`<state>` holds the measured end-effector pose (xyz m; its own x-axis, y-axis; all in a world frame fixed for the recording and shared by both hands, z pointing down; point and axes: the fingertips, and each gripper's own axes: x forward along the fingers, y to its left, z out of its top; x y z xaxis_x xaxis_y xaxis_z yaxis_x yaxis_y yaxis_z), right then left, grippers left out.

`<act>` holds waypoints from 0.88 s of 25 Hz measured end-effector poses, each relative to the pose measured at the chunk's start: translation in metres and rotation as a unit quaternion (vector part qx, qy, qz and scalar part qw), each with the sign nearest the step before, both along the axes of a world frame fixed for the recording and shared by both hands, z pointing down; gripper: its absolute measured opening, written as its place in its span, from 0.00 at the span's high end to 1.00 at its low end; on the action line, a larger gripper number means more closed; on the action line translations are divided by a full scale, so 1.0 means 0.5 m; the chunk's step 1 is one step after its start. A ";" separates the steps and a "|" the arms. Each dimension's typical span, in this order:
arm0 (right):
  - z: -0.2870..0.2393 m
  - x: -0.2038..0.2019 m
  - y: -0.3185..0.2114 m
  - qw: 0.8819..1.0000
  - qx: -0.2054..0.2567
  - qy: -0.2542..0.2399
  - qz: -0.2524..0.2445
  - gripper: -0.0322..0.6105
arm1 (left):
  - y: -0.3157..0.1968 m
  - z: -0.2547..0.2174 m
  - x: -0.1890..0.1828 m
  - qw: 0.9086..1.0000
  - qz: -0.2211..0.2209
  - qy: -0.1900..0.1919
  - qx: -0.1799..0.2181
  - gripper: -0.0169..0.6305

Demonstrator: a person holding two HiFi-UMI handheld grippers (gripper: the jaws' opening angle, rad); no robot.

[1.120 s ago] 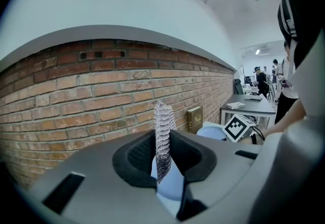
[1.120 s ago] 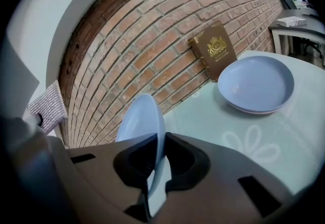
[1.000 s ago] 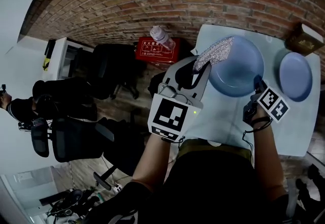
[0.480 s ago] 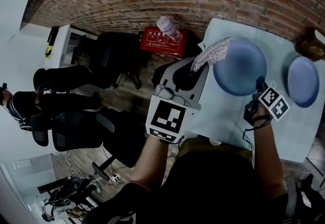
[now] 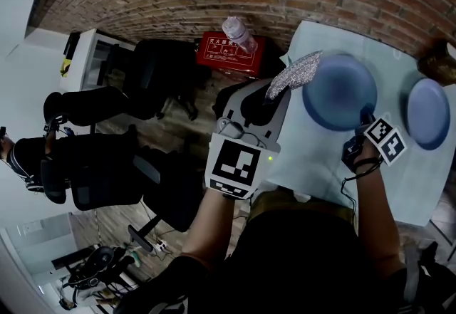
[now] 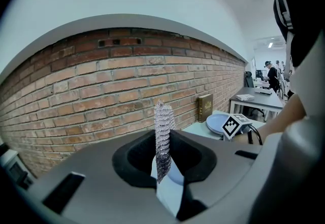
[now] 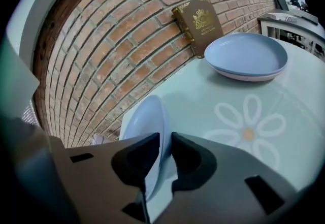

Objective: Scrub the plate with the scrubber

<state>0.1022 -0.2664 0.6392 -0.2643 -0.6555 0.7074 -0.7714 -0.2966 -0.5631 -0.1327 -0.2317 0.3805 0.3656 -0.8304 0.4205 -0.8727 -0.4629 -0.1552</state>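
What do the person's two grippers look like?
Both have pale grey bodies and black padded tongs. The left gripper carries a cube with black-and-white square markers and a small green light. The right gripper carries a similar cube, and a black cable hangs by it; its tongs are opening, with the blue plate's rim between them. The person wears a dark top.

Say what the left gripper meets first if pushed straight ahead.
Probably the blue plate: the scrubber clamped in the left gripper leads and its tip sits at the plate's rim. Beyond stands the brick wall; depth unclear.
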 end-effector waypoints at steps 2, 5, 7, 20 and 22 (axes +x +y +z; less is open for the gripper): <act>0.004 -0.006 0.003 1.000 -0.003 -0.008 -0.005 0.79 | 0.002 0.001 -0.001 1.000 0.004 0.001 0.000 0.85; 0.006 -0.014 0.013 1.000 -0.007 -0.011 -0.013 0.74 | 0.007 0.004 0.001 1.000 0.012 0.004 -0.001 0.85; 0.010 -0.018 0.021 1.000 -0.013 -0.005 -0.021 0.72 | 0.008 0.006 0.000 1.000 0.016 0.006 -0.001 0.85; 0.006 -0.019 0.084 0.998 -0.017 0.051 -0.043 0.65 | 0.035 0.009 -0.015 0.998 0.052 0.020 0.010 0.85; -0.007 -0.020 0.090 0.998 -0.010 0.054 -0.038 0.65 | 0.040 0.004 -0.014 0.998 0.060 0.023 0.013 0.85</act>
